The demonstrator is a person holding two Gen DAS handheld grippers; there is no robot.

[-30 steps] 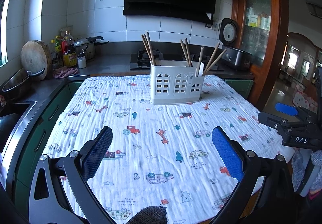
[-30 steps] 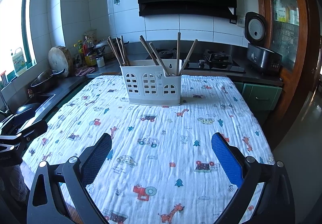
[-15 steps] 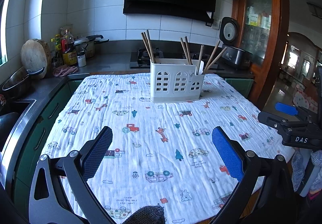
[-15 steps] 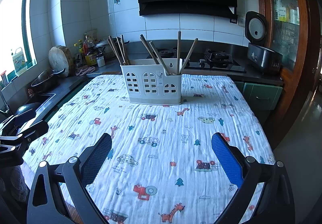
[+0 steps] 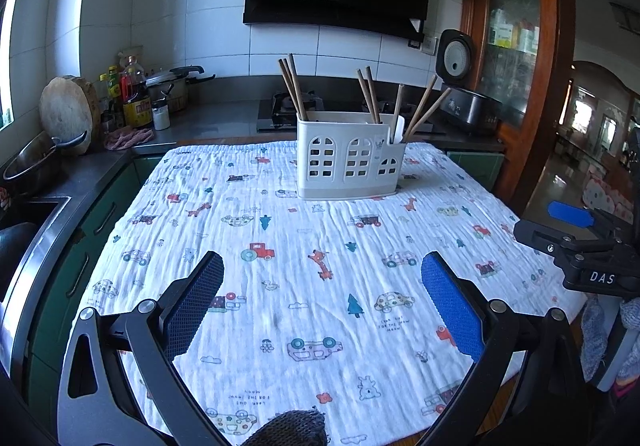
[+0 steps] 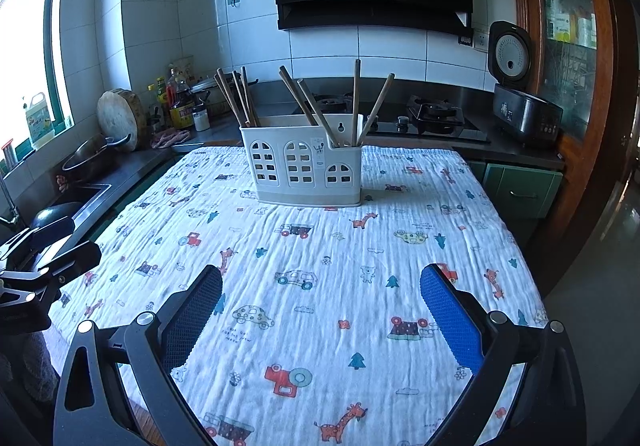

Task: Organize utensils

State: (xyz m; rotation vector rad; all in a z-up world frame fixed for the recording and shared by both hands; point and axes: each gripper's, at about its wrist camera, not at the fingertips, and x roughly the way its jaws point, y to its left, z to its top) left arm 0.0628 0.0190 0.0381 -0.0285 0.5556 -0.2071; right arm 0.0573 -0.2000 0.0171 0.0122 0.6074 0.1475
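A white plastic utensil holder [image 5: 349, 155] [image 6: 305, 169] with arched cut-outs stands at the far side of the table. Several brown chopsticks [image 5: 294, 85] [image 6: 236, 95] lean out of its compartments, and a white utensil [image 5: 396, 129] pokes up at its right end. My left gripper [image 5: 322, 308] hovers open over the near part of the cloth with nothing between its blue pads. My right gripper [image 6: 320, 310] is likewise open and empty, well short of the holder. The right gripper's body [image 5: 580, 246] shows at the right edge of the left wrist view.
A white tablecloth [image 5: 280, 246] [image 6: 340, 254] printed with cars and giraffes covers the table. Behind it run a dark counter with a stove [image 6: 432, 117], bottles [image 5: 134, 97], a pot and a round chopping board [image 5: 66, 111]. A rice cooker [image 6: 520, 101] sits back right, a sink [image 6: 76, 201] at left.
Both views have shifted slightly, the holder sitting a touch higher and farther in frame. Both grippers stay open and empty.
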